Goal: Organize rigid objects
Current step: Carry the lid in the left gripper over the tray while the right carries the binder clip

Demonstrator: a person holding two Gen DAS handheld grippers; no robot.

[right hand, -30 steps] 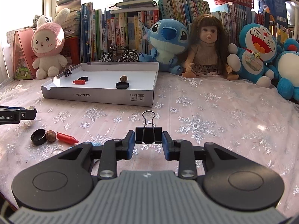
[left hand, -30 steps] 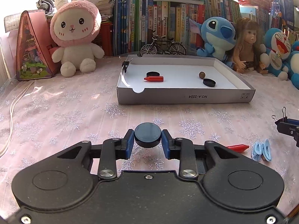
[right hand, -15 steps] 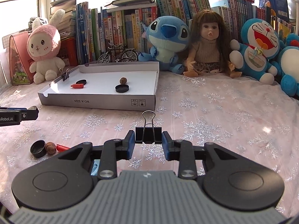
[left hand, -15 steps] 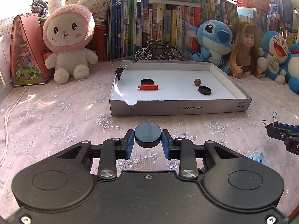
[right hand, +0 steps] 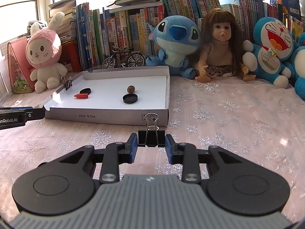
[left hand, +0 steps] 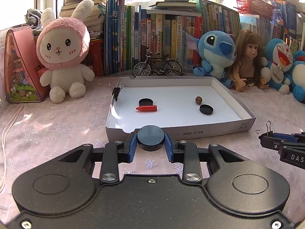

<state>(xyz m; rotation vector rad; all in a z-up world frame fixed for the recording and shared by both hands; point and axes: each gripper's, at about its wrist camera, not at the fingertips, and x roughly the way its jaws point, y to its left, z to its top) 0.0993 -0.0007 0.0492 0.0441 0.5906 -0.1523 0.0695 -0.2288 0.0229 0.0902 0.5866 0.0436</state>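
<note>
With both of my grippers loaded and the tray just ahead, I judge this sort to be partway done. My left gripper (left hand: 150,143) has its fingers clenched on a black round cap (left hand: 150,137), held clear of the worktop (left hand: 57,126) right at the near wall of the white cardboard tray (left hand: 190,133). My right gripper (right hand: 151,143) is grasping a black binder clip (right hand: 151,137) by its sides, wire handle up, a little short of the tray's near right corner. Inside the tray I can already count two more black caps, one at the left (left hand: 145,102) touching a red crayon (left hand: 146,108), the other at the right (left hand: 206,109) just beside a small brown nut (left hand: 198,100). Another binder clip (left hand: 115,91) is clamped onto the tray's left wall. So five pieces look placed, and the two I carry are next in line. From these views I cannot tell whether anything loose remains on the worktop behind or below the grippers; the snowflake cloth that I can see is bare of small items. What is left, as I read it, is to bring the cap over the wall and release it on the white floor, then deal with the clip, perhaps on a wall like its twin.
</note>
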